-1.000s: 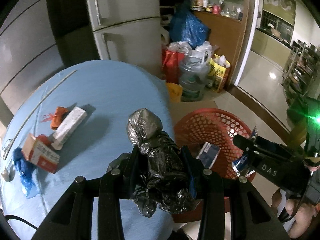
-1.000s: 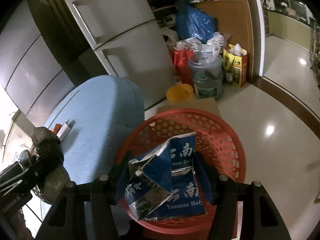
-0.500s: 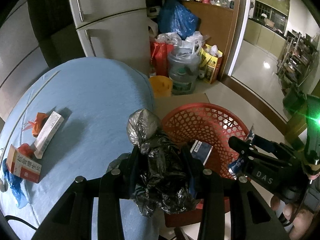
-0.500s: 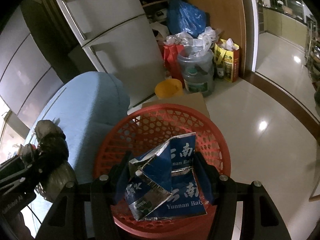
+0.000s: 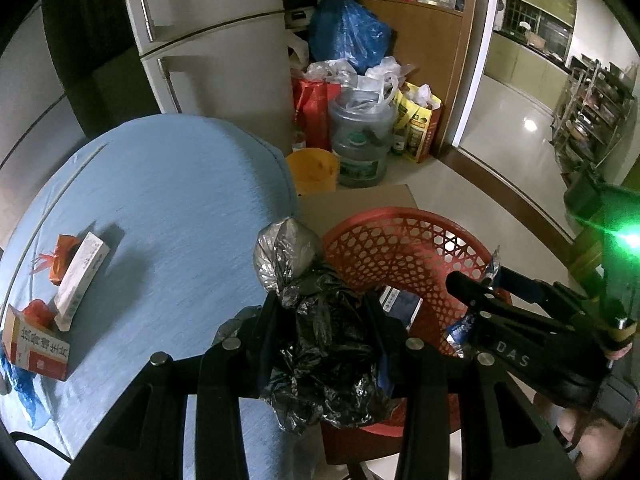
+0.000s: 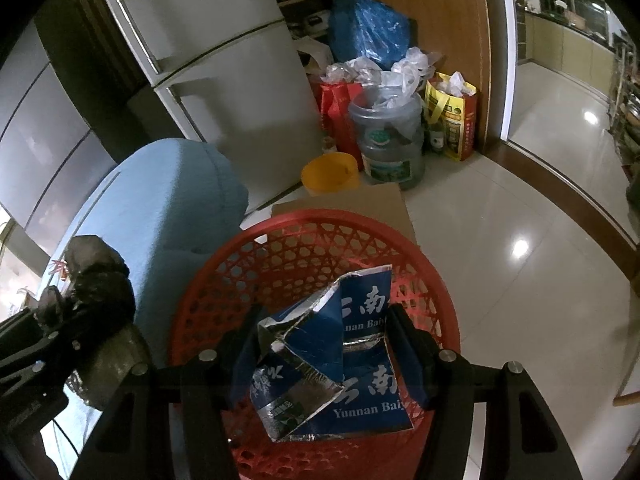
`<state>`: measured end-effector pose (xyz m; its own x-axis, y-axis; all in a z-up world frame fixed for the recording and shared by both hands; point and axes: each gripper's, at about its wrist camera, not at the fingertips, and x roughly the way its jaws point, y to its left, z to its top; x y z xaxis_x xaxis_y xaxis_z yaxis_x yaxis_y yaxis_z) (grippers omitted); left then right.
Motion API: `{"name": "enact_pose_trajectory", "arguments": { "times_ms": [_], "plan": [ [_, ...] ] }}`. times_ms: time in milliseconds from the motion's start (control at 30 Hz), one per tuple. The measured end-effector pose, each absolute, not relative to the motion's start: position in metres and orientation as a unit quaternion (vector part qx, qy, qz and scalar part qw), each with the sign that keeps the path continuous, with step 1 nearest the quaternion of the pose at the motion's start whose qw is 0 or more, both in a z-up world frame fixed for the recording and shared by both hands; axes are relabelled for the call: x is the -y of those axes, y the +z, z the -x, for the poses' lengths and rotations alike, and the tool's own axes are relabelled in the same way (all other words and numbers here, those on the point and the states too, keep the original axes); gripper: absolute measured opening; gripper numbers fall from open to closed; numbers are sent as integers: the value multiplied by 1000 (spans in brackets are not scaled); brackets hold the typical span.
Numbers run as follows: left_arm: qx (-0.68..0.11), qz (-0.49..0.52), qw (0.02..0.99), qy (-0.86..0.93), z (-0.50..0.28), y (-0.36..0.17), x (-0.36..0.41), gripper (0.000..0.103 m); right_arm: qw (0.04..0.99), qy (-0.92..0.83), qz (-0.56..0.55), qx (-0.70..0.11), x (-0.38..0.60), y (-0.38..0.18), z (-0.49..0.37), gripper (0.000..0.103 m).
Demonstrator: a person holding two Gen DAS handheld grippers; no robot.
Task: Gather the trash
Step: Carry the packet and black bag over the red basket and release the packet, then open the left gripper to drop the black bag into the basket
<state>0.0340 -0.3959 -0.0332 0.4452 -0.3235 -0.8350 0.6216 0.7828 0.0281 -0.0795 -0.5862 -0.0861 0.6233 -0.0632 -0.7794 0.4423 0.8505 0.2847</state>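
Observation:
My left gripper (image 5: 320,320) is shut on a crumpled black plastic bag (image 5: 316,316), held over the edge of the blue-covered table (image 5: 168,208) beside the red mesh basket (image 5: 404,240). My right gripper (image 6: 326,332) is shut on a torn blue and silver carton (image 6: 340,356), held above the inside of the red basket (image 6: 280,256). In the left wrist view the right gripper (image 5: 476,304) reaches over the basket rim from the right. A blue packet (image 5: 402,306) lies inside the basket. The bag (image 6: 96,284) shows at the left of the right wrist view.
On the table lie a white box (image 5: 82,276), a red and white box (image 5: 36,350), orange wrappers (image 5: 60,256) and blue plastic (image 5: 24,396). Behind stand a fridge (image 5: 216,52), a yellow bucket (image 5: 312,170), a water jug (image 5: 362,144), bags and flat cardboard (image 5: 356,210).
Both grippers have moved a little forward and down toward the red basket, which now sits larger and closer in both views. Each keeps its grip.

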Motion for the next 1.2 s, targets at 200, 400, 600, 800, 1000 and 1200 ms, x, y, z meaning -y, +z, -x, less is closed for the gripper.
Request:
{"name": "enact_pose_trajectory", "arguments": {
  "times_ms": [200,400,600,800,1000,1200],
  "plan": [
    [-446,-168,832,-284,-37,-35,397,42,857,-153,-248,-424,596,-94,79,78],
    [-452,-168,827,-289,-37,-38,403,42,860,-167,-253,-411,603,-86,89,78],
    [-454,-171,821,-301,-32,-38,413,42,862,-179,-262,-395,609,-75,102,78],
    [-461,-175,815,-304,-32,-42,418,45,863,-194,-272,-380,616,-66,115,78],
    [-465,-174,817,-295,-32,-42,418,74,863,-207,-277,-368,622,-57,125,78],
    [-466,-164,819,-293,-32,-39,408,75,865,-209,-277,-363,618,-49,127,78]
  ]
}}
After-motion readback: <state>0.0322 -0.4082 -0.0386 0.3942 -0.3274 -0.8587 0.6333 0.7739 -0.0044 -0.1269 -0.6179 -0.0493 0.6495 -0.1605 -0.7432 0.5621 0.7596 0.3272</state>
